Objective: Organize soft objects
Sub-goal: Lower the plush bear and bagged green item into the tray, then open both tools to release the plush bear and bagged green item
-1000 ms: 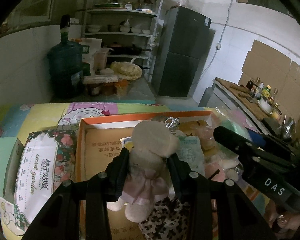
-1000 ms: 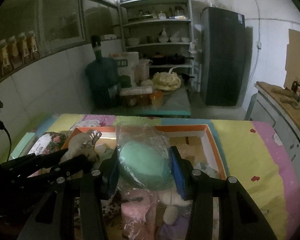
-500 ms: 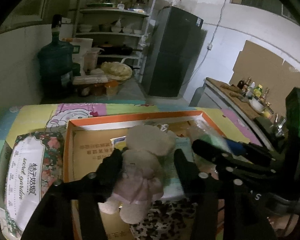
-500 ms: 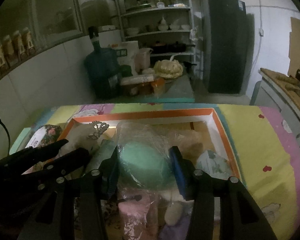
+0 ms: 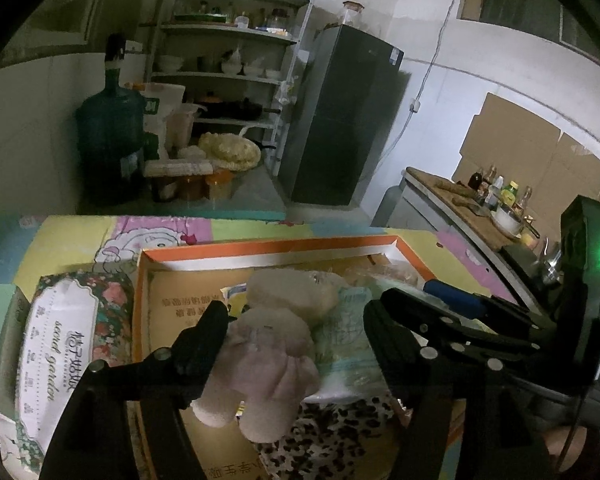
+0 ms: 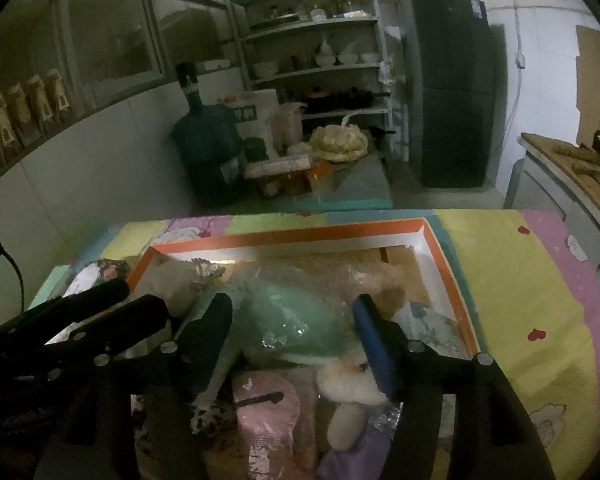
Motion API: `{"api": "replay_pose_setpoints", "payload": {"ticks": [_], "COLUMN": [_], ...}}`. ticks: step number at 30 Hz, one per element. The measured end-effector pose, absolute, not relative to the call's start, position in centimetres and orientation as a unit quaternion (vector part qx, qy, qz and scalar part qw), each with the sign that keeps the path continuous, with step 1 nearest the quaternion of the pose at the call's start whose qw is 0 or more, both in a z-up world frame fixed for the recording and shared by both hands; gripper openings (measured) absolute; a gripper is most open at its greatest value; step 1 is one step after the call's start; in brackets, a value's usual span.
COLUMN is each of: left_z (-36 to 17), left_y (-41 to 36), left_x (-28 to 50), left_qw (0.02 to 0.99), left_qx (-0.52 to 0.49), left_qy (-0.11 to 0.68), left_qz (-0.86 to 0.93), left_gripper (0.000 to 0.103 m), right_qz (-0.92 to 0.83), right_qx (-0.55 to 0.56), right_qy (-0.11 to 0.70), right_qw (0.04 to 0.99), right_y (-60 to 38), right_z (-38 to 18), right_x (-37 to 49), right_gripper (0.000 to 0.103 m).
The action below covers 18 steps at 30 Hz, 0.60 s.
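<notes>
Right now both grippers hang over the orange-rimmed box (image 5: 268, 246) on the patchwork cloth (image 6: 512, 280).

L gripper (image 5: 296, 318): jaws opening, wide apart. Plush bear in pink dress (image 5: 268, 356) lies between them in the box, its side against the L finger (image 5: 204, 336), clear of the R finger at 3 o'clock. So no pinch on it. Bear's head points to 12 o'clock, legs to 6. Under and R of the bear a pale printed packet (image 5: 344, 344); at 5 o'clock a leopard-print cloth (image 5: 340, 436). Floral tissue pack (image 5: 64, 356) sits outside the box at 9 o'clock, just beside its wall.

R gripper (image 6: 292, 312): jaws opening too. Mint-green soft item in clear plastic wrap (image 6: 296, 320) sits between the fingers, in the box; blue pad (image 6: 374, 344) at its 3 o'clock edge, can't tell if still touching. Below it, at 6 o'clock, a pink pouch (image 6: 272, 416) and a small white plush (image 6: 348, 384). L gripper shows at 9 o'clock in the R wrist view.

Far bkgd at 12 o'clock: water jug (image 6: 208, 148), shelves (image 6: 316, 28), dark fridge (image 6: 452, 88).
</notes>
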<state>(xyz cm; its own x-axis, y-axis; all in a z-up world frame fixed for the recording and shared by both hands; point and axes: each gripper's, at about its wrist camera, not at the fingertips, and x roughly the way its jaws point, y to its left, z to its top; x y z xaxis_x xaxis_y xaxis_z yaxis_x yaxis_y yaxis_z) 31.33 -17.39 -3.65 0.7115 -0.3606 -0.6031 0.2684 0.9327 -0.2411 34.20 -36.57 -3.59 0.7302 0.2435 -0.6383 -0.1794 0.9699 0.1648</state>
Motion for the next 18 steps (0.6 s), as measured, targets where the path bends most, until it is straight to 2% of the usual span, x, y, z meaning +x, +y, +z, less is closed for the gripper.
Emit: {"api": "replay_pose_setpoints", "payload": {"ticks": [18], "left_z": [-0.9], "left_y": [-14.1], "left_x": [27.7], "left_qw": [0.943], "left_qx": [-0.057], "left_qy": [0.307], "left_qz": [-0.114], "left_gripper": [0.07], "right_qz": [0.109], "right_qx": [0.029], "right_qy": [0.296], "right_qw": [0.949], "right_y": [-34.8], "right_z": [-0.3], "right_x": [30.3], "right_gripper": [0.068]}}
